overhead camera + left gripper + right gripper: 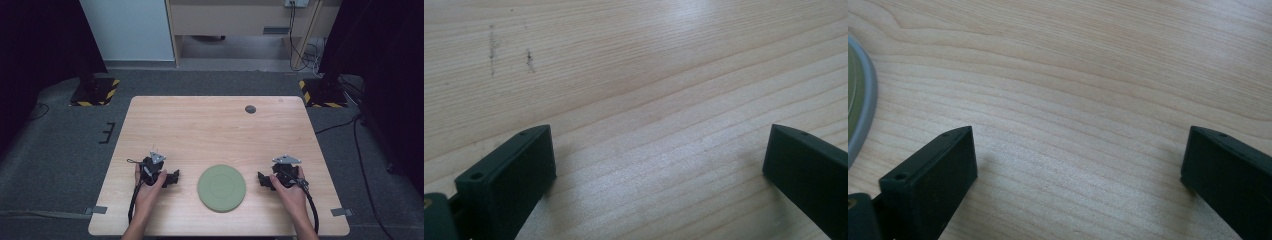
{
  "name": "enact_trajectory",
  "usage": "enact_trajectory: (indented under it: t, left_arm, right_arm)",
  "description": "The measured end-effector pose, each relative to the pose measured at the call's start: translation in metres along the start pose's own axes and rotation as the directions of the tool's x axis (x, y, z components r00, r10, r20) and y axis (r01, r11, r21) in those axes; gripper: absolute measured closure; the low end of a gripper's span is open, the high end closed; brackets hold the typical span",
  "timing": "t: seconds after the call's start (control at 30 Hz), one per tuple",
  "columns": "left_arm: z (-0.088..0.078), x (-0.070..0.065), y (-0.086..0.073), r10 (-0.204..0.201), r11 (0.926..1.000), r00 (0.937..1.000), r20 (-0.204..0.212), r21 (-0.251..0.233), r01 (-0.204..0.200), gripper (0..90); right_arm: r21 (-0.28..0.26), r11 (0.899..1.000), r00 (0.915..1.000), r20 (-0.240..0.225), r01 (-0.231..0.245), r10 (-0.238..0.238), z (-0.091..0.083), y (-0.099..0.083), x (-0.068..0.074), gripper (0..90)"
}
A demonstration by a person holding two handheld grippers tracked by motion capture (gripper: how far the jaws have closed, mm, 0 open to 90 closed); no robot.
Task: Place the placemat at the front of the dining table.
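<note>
A round pale green plate (221, 188) lies flat on the wooden table (215, 130), near its front edge. My left gripper (174, 177) rests on the table just left of the plate, jaws pointing toward it. In the left gripper view that gripper (659, 150) stands open over bare wood. My right gripper (262, 179) sits on the table just right of the plate, facing it. In the right gripper view its jaws (1078, 150) are wide apart with nothing between them, and the plate's grey rim (865, 100) curves in at the left edge.
A small dark round cap (250, 109) is set into the table near its far edge. Tape strips (340, 211) mark the front corners. Yellow-black striped stand bases (95, 91) sit on the grey floor beyond the table. Cables (312, 205) trail from the grippers toward the person.
</note>
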State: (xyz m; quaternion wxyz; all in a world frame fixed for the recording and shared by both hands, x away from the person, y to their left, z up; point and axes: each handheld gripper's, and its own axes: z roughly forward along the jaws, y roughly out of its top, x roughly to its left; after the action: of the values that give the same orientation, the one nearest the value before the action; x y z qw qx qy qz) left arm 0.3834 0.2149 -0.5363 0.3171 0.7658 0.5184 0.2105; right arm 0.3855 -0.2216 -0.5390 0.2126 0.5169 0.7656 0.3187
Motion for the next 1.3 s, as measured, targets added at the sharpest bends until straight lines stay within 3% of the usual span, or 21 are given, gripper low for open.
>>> enact_trajectory:
  t: [0.13, 0.27, 0.37, 0.43, 0.53, 0.6, 0.63, 0.73, 0.9, 0.97, 1.07, 1.2, 1.3]
  left_arm:
    - [-0.003, 0.0, -0.002, -0.01, 0.9996, 0.9995, 0.031, -0.027, 0.011, 2.6]
    - [-0.008, -0.003, -0.004, 0.014, 0.9994, 0.9986, 0.051, -0.033, -0.012, 2.8]
    - [-0.016, -0.005, -0.005, 0.009, 0.9974, 0.9978, 0.065, -0.072, -0.004, 3.0]
    - [-0.021, -0.009, -0.007, 0.031, 0.9972, 0.9951, 0.094, -0.071, -0.025, 3.6]
    - [-0.025, -0.013, -0.007, 0.045, 0.9956, 0.9936, 0.104, -0.086, -0.037, 3.9]
    - [-0.028, -0.017, -0.006, 0.061, 0.9941, 0.9917, 0.114, -0.096, -0.05, 4.2]
    - [-0.029, -0.019, -0.006, 0.07, 0.9936, 0.9904, 0.119, -0.097, -0.059, 4.3]
    - [-0.028, -0.03, -0.007, 0.102, 0.9921, 0.9829, 0.154, -0.088, -0.089, 4.3]
    - [-0.029, -0.042, -0.01, 0.124, 0.9909, 0.9736, 0.192, -0.076, -0.111, 4.3]
    - [-0.031, -0.051, -0.014, 0.151, 0.9876, 0.966, 0.21, -0.074, -0.139, 4.3]
    - [-0.031, -0.057, -0.014, 0.164, 0.9855, 0.963, 0.213, -0.078, -0.151, 4.1]
    - [-0.027, -0.068, -0.015, 0.197, 0.9801, 0.9535, 0.228, -0.069, -0.186, 4.1]
    - [-0.028, -0.07, -0.015, 0.198, 0.9798, 0.9511, 0.237, -0.076, -0.185, 3.9]
  right_arm:
    - [-0.006, 1.0, 0.9999, -0.012, 0.003, -0.003, -0.002, -0.001, 0.002, 4.1]
    - [-0.015, 1.0, 0.9988, -0.042, 0.024, -0.025, -0.007, -0.001, 0.007, 4.7]
    - [-0.032, 0.999, 0.9975, -0.057, 0.038, -0.04, -0.014, -0.001, 0.012, 4.7]
    - [-0.044, 0.998, 0.996, -0.068, 0.055, -0.058, -0.021, -0.002, 0.018, 4.7]
    - [-0.047, 0.996, 0.9937, -0.084, 0.071, -0.074, -0.026, -0.004, 0.024, 4.7]
    - [-0.059, 0.993, 0.9896, -0.092, 0.106, -0.111, -0.029, -0.006, 0.031, 4.8]
    - [-0.059, 0.991, 0.9856, -0.113, 0.12, -0.126, -0.031, -0.008, 0.036, 4.8]
    - [-0.054, 0.985, 0.98, -0.109, 0.161, -0.166, -0.03, -0.009, 0.041, 4.8]
    - [-0.062, 0.983, 0.9771, -0.111, 0.175, -0.181, -0.032, -0.008, 0.045, 4.8]
    - [-0.072, 0.98, 0.9745, -0.117, 0.184, -0.191, -0.037, -0.011, 0.047, 4.8]
    - [-0.074, 0.979, 0.9725, -0.123, 0.19, -0.198, -0.039, -0.013, 0.05, 4.9]
    - [-0.073, 0.972, 0.965, -0.123, 0.224, -0.232, -0.04, -0.016, 0.058, 4.9]
    - [-0.077, 0.971, 0.9638, -0.124, 0.228, -0.236, -0.039, -0.016, 0.06, 4.8]
